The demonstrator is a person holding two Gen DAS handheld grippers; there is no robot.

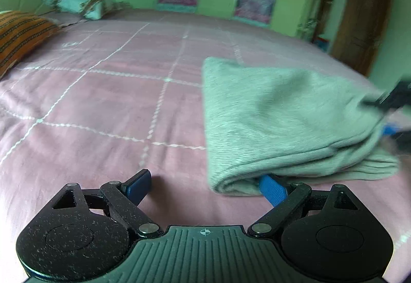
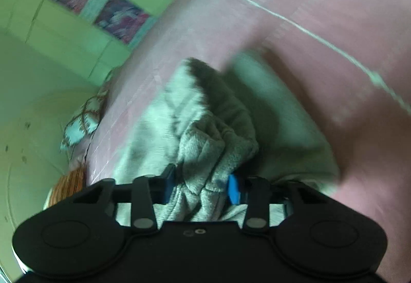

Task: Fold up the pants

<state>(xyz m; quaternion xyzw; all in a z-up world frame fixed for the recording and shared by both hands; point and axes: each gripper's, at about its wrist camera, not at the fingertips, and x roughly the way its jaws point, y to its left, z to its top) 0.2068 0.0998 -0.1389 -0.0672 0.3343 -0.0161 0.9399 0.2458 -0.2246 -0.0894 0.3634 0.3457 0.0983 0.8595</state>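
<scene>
A pair of grey knit pants lies partly folded on the pink bedspread, well clear of the orange striped pillow and patterned pillow at the bed's far end, as I work both handheld tools from afar. My left gripper stands spread wide just beside the pants' near rolled edge, one blue pad tucked against the fold and the other on bare bedspread, holding nothing. My right gripper is clamped onto a bunched handful of the pants, the cloth squeezed between its blue pads, though that view is smeared by motion. I judge the fabric soft, thick and light, apt to sag and slump wherever it is unsupported, yet fuzzy enough not to slip from the pads. The doubled edge near the left gripper looks the firmest place to take hold for the next fold. No containers appear in either view.
</scene>
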